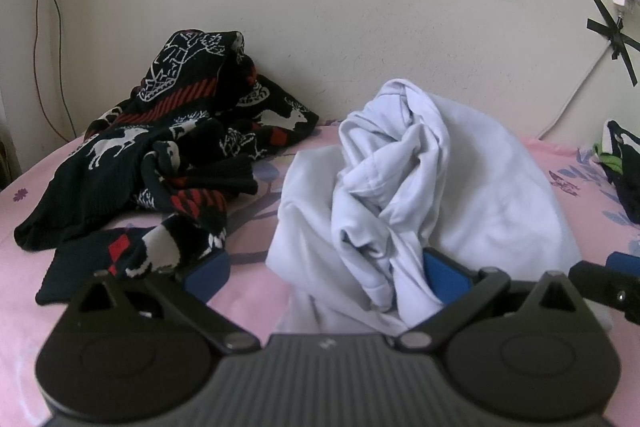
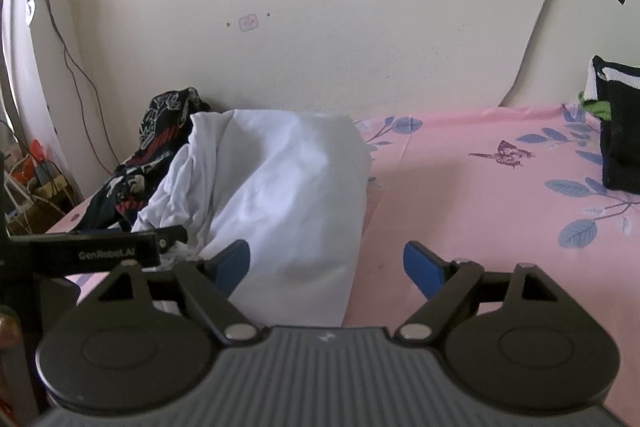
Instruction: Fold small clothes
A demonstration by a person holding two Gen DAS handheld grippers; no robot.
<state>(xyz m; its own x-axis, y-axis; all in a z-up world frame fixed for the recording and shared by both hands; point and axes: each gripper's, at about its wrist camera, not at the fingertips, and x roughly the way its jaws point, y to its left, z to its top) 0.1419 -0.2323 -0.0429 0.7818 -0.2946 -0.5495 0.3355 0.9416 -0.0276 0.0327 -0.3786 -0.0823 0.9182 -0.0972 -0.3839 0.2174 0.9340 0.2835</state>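
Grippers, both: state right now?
Left gripper: open, fingers straddling the white garment, not clamped.
Right gripper: open, white garment's edge between the fingers, holding nothing.

Left gripper point(image 1: 325, 273) spread wide around crumpled white garment point(image 1: 420, 195).

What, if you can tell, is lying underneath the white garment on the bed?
Around the white garment only the pink floral sheet shows; whatever lies beneath its bunched folds is covered.
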